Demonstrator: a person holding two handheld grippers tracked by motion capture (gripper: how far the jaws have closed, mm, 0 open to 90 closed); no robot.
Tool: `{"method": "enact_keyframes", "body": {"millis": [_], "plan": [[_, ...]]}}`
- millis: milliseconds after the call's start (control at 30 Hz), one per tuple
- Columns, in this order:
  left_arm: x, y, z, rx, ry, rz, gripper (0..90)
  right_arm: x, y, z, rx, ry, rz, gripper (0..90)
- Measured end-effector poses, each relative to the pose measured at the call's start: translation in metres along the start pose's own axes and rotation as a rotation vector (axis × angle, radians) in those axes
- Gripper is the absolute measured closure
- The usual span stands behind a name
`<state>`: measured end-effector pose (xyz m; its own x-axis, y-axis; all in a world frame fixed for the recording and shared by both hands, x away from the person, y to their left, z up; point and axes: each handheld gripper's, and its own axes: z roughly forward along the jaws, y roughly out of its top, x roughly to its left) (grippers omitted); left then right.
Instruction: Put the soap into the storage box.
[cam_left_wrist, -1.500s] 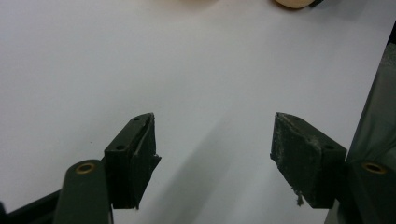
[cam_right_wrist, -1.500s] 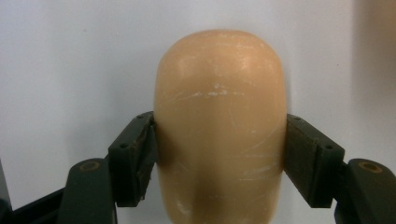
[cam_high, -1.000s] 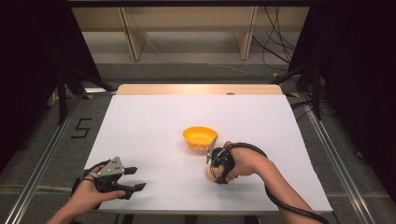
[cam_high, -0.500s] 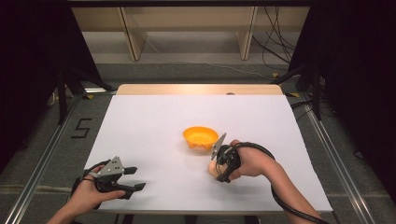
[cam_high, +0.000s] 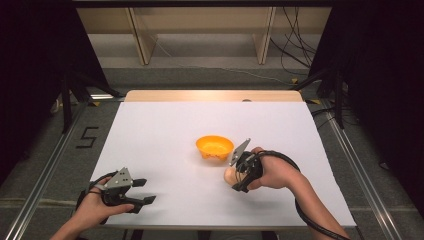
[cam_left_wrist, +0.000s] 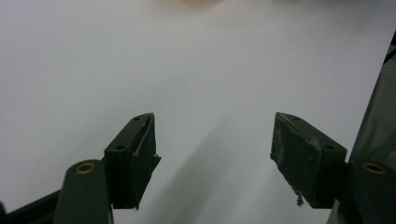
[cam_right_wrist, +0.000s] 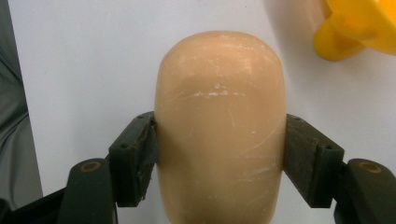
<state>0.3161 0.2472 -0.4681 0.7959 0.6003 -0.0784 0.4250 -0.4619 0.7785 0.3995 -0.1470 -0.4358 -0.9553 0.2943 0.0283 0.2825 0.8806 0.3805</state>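
A smooth tan egg-shaped object (cam_right_wrist: 219, 126) sits clamped between the two black jaws of my right gripper (cam_right_wrist: 219, 158); in the high view the egg (cam_high: 229, 174) peeks out left of that gripper (cam_high: 239, 175), just above the white table. An orange bowl (cam_high: 214, 147) stands upright on the table just behind and left of it, and its foot and rim (cam_right_wrist: 359, 32) show at the top right of the right gripper view. My left gripper (cam_high: 142, 191) rests near the front left of the table, jaws wide apart over bare white surface (cam_left_wrist: 210, 154), holding nothing.
The white tabletop (cam_high: 165, 130) spreads around the bowl. A wooden strip (cam_high: 210, 95) runs along its far edge, with metal rails either side. Cables (cam_high: 295, 55) lie on the floor behind the table, and a mark "5" (cam_high: 86, 137) sits on the floor at left.
My right gripper, with the egg in it, has drifted slightly right and toward the front, away from the bowl, and has tilted. The left gripper has stayed put.
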Motion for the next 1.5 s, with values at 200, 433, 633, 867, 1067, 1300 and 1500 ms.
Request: {"method": "enact_keyframes", "body": {"millis": [200,433,633,867,1067,1300,1500], "plan": [[0.000,0.000,0.000,-0.005,0.011,0.004,30.9,0.000,-0.002,-0.004,-0.026,-0.017,0.030,33.6],[0.002,0.001,-0.001,0.000,0.008,0.025,30.9,-0.003,-0.003,-0.008,-0.063,-0.027,0.038,33.6],[0.002,0.001,-0.001,0.000,0.009,0.025,30.9,-0.002,-0.004,-0.011,-0.087,-0.026,0.079,33.6],[0.001,0.001,-0.001,-0.014,0.006,0.011,30.8,-0.006,-0.004,-0.015,-0.150,-0.057,0.093,33.6],[0.001,0.001,-0.001,-0.012,0.006,0.010,30.9,-0.008,-0.005,-0.019,-0.192,-0.080,0.129,33.6],[0.002,0.001,-0.002,0.002,0.011,0.025,30.8,-0.009,-0.004,-0.021,-0.220,-0.090,0.175,33.6],[0.002,0.001,-0.002,0.002,0.011,0.026,30.8,-0.013,-0.002,-0.022,-0.238,-0.116,0.170,33.6]]}}
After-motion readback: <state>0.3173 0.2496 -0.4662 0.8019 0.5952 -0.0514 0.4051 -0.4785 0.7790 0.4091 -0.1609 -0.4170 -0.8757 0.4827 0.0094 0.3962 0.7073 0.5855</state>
